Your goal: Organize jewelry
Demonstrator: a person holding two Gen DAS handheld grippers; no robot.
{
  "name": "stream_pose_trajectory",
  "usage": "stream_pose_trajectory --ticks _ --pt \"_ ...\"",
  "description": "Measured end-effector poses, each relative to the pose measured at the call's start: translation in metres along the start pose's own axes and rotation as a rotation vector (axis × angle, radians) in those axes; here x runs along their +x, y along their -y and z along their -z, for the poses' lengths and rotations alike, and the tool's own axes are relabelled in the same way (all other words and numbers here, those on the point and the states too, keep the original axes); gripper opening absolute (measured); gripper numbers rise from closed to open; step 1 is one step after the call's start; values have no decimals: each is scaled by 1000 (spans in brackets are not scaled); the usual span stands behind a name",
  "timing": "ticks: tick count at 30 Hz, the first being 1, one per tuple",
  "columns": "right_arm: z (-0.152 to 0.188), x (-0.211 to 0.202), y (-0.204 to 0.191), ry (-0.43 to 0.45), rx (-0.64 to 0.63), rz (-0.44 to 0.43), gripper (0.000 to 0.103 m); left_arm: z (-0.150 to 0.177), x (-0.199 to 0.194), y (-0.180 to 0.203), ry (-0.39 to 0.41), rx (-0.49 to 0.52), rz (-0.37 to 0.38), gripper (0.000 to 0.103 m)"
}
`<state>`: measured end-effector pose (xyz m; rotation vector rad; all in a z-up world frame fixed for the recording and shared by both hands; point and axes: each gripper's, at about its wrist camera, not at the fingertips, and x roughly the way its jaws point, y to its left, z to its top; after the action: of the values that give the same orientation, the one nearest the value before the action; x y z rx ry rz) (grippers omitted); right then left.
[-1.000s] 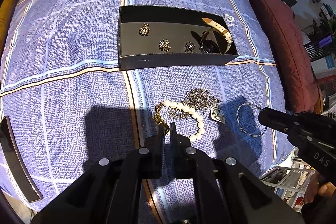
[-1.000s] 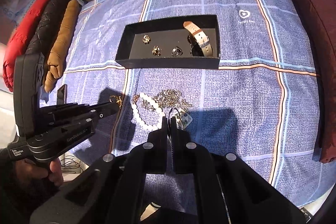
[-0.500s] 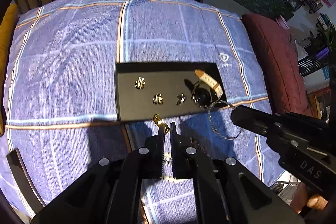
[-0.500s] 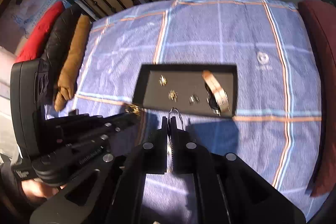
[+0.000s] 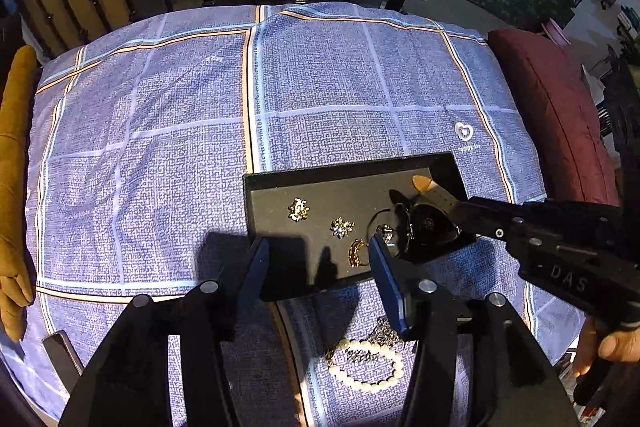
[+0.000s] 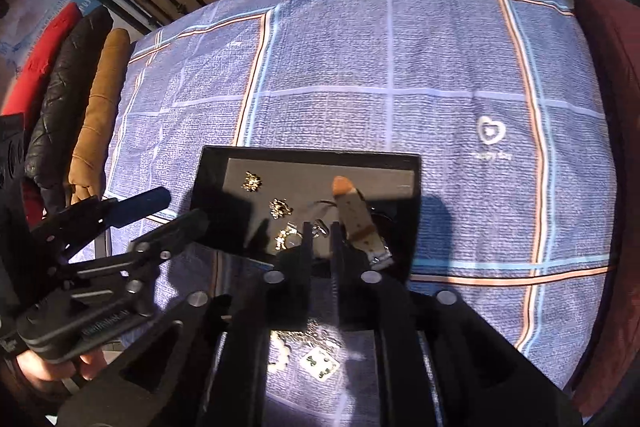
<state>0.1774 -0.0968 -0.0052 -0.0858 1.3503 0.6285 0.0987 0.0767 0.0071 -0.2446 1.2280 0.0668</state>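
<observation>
Both tongs are shown over the near edge of the black tray, which lies on the checked blue bedspread. The left tongs have just been opening and stand spread; a small gold piece lies on the tray floor between them, untouched. The right tongs have also just been opening and are parted a little, with nothing pinched; a thin wire bangle lies just beyond their tips.

The release is judged the step in hand. It is done well if each tong is lifted straight up, so that no piece is dragged.

The watch lies at the tray's right end, its tan strap's long axis running from the near rim toward the far wall. The pearl bracelet and a tangled chain are left on the bedspread, near the tray.
</observation>
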Motion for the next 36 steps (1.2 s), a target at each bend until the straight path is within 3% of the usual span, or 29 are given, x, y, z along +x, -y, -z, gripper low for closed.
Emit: stream_pose_trajectory --ticks 1,3,7,12,16,22,28,33,36 --pt "4 -4 3 15 4 11 49 4 -2 -2 0 -3 -4 56" --pt "13 -11 7 32 6 29 56 16 -5 -6 -6 -12 -14 60" --pt "44 -12 15 0 17 36 56 44 -3 -12 -52 -69 12 70" --pt "102 13 16 -119 17 45 55 84 15 -9 -142 -91 29 71" --pt "134 22 7 -165 -4 39 54 105 26 4 -186 -45 38 71" --pt "137 16 4 -163 -2 22 54 114 41 15 -202 -10 10 69" --pt "132 10 10 -147 23 24 54 112 64 10 -257 -91 7 71" --pt "133 11 13 -155 36 26 54 116 73 25 -258 -32 -71 74" --pt "133 10 12 -151 34 29 55 118 72 28 -238 -24 -105 64"
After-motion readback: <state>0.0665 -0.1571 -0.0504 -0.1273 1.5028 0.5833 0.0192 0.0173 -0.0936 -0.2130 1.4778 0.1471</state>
